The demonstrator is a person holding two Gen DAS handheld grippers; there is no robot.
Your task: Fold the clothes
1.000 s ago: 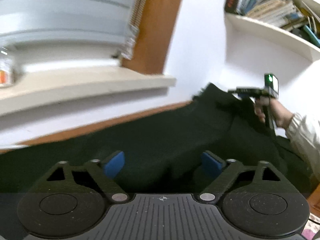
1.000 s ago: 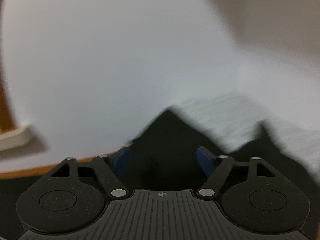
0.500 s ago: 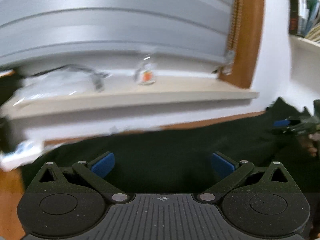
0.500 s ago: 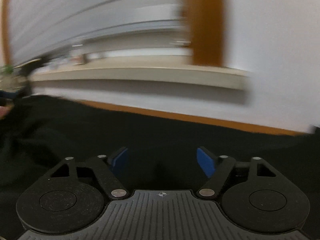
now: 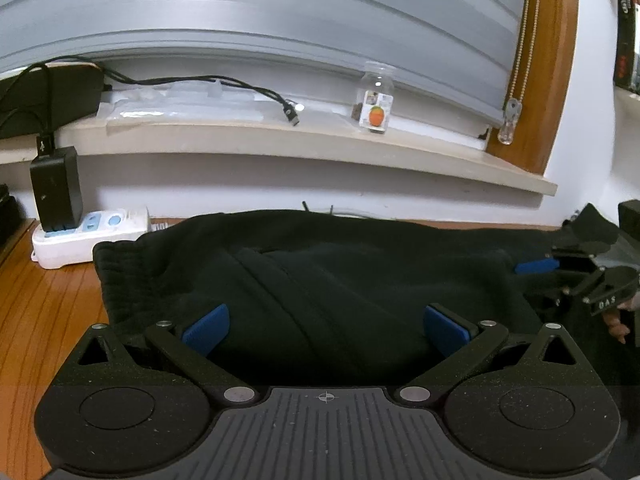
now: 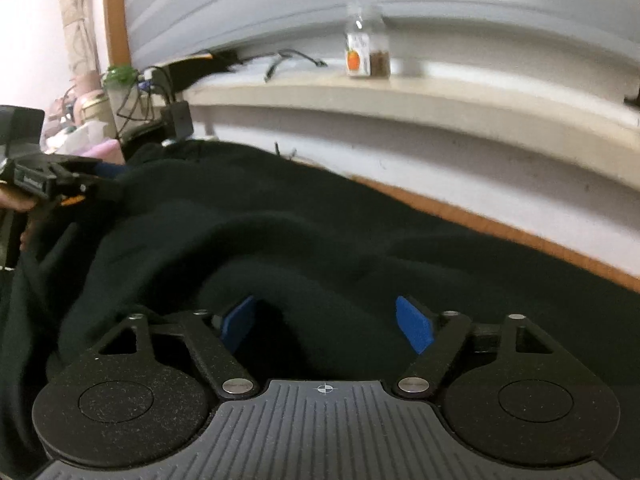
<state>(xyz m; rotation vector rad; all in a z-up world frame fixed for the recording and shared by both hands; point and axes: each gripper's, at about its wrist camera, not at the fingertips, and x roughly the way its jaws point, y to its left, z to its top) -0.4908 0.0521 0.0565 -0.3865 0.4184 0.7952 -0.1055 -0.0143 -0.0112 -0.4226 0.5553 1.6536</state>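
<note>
Both claws (jaws spread) hover over the black garment [image 5: 340, 280].

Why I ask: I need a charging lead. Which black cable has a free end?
The cable lying along the windowsill: its plug rests loose, left of the jar. The other cable is plugged into the black charger on the power strip.

The black garment [image 5: 360, 280] runs off the right edge — the jar's [image 6: 366, 46] label blurs.
</note>
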